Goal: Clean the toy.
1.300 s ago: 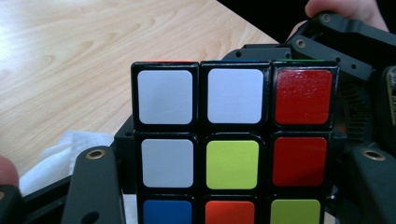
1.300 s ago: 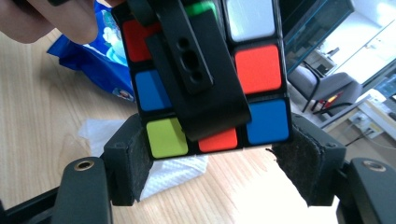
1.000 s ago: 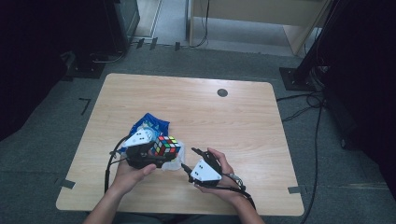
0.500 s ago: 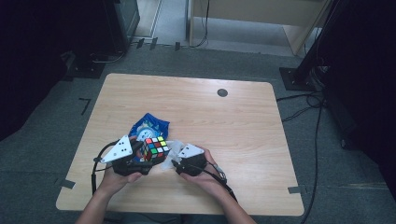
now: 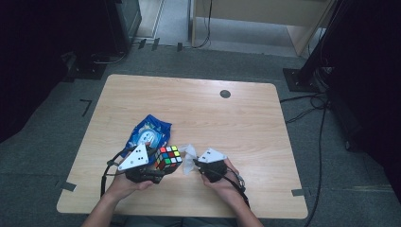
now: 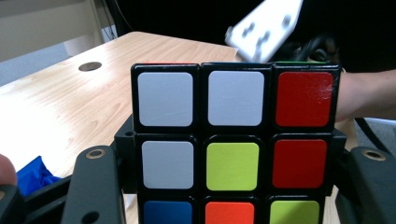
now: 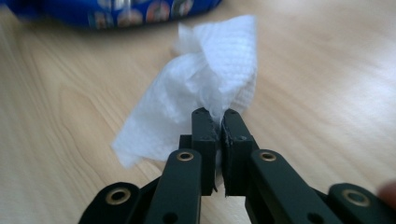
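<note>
A scrambled puzzle cube with white, red, yellow-green, blue and orange stickers sits between the jaws of my left gripper, which is shut on it near the table's front. In the left gripper view the cube stands close up between both jaws. A crumpled white paper tissue lies just right of the cube. My right gripper has just been closing and now pinches the tissue; its jaws meet on a fold of it, with the tissue resting on the wood.
A blue snack bag lies behind the cube on the wooden table. A round dark grommet sits at the far side. Black stands and cables are on the floor around the table.
My right gripper moved left toward the cube and the tissue, and its jaws closed on the tissue. My left gripper shifted slightly left with the cube in it.
</note>
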The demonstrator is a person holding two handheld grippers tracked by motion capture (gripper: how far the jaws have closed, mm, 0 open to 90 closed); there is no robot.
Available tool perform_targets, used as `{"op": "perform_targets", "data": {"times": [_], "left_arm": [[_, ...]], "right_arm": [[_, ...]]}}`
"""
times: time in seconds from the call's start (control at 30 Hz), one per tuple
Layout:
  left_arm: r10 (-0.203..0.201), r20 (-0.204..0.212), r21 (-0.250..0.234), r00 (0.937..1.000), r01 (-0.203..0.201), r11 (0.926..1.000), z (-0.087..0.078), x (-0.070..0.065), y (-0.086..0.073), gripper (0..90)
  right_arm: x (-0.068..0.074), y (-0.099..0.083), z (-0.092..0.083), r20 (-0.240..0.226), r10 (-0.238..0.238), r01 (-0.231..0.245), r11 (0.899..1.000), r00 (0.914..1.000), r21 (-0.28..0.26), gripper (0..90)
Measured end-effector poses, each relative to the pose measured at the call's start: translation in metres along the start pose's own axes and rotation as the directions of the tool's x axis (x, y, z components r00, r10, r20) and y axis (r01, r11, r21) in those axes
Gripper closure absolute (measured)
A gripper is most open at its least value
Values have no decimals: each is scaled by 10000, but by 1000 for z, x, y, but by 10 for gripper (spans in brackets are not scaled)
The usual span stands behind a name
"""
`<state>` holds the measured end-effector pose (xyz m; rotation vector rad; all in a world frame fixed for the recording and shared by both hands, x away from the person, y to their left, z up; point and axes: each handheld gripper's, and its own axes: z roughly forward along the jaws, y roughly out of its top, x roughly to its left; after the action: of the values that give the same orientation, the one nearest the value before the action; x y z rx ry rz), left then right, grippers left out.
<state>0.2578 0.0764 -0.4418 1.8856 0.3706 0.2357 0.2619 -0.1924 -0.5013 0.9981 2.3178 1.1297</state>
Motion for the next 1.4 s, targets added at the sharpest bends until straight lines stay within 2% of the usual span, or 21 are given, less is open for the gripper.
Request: {"op": "perform_targets", "data": {"times": [0.07,0.13,0.23,0.3,0.33,0.43,0.5,0.57,0.63,0.67,0.73,0.87,1.0,1.03,1.1,1.2,1.27,1.33,1.4], "left_arm": [[-38,277,-24,9996,39,10000,0,1,-1,340],[55,148,122,9999,-57,9999,2,1,-2,341],[30,-125,213,9999,-27,9998,6,3,-5,341],[49,-257,237,9997,-43,9997,8,3,-7,341],[31,-250,280,9997,-24,9996,10,4,-8,341],[12,-237,431,9997,-1,9991,16,1,-11,341],[184,-301,675,9994,-163,9976,24,-3,-12,341],[311,-257,798,9992,-289,9964,30,-7,-12,341],[425,-145,813,9990,-412,9958,35,-13,-12,341],[458,-100,779,9989,-449,9959,36,-15,-12,341],[646,-114,798,9978,-635,9948,37,-19,-11,341],[558,-4,468,9984,-557,9974,32,-19,-9,341],[595,4,161,9982,-595,9981,27,-17,-4,341],[555,18,52,9985,-555,9984,26,-16,-3,341],[760,-215,135,9969,-757,9970,25,-15,-2,341],[1141,-673,634,9912,-1099,9919,28,-15,-4,341],[1122,-680,678,9914,-1076,9919,31,-15,-5,341],[1116,-598,746,9920,-1071,9914,34,-16,-5,341],[1288,-589,885,9899,-1234,9884,39,-20,-4,341]], "right_arm": [[-4,5,-12,-23,250,-251,9977,9997,-624,884],[-6,10,-23,-78,294,-301,9927,9995,-1170,886],[-6,21,-42,-136,209,-233,9778,9997,-2080,886],[-5,30,-57,-419,167,-271,9644,9990,-2629,884],[-3,36,-67,-633,5,-194,9543,9980,-2984,883],[5,46,-82,-1279,-233,-233,9360,9915,-3511,880],[13,49,-88,-1528,-534,-87,9251,9868,-3795,878],[21,51,-87,-2204,-804,-78,9279,9721,-3727,872],[30,51,-81,-2570,-1295,325,9361,9577,-3503,863],[34,50,-77,-2402,-1489,617,9397,9592,-3364,860],[37,48,-70,-2066,-1507,803,9460,9667,-3142,863],[28,43,-69,-1968,-1072,405,9479,9746,-3161,873],[20,38,-71,-1425,-932,491,9568,9854,-2864,880],[17,36,-70,-1217,-931,598,9655,9882,-2533,880],[15,32,-68,-586,-1299,1140,9685,9898,-2212,880],[12,30,-73,-345,-1398,1287,9664,9896,-2227,880],[11,31,-79,-370,-1624,1488,9589,9860,-2417,878],[14,32,-82,-571,-2102,1895,9487,9760,-2532,873],[21,32,-83,-619,-2640,2411,9376,9625,-2506,866]]}}
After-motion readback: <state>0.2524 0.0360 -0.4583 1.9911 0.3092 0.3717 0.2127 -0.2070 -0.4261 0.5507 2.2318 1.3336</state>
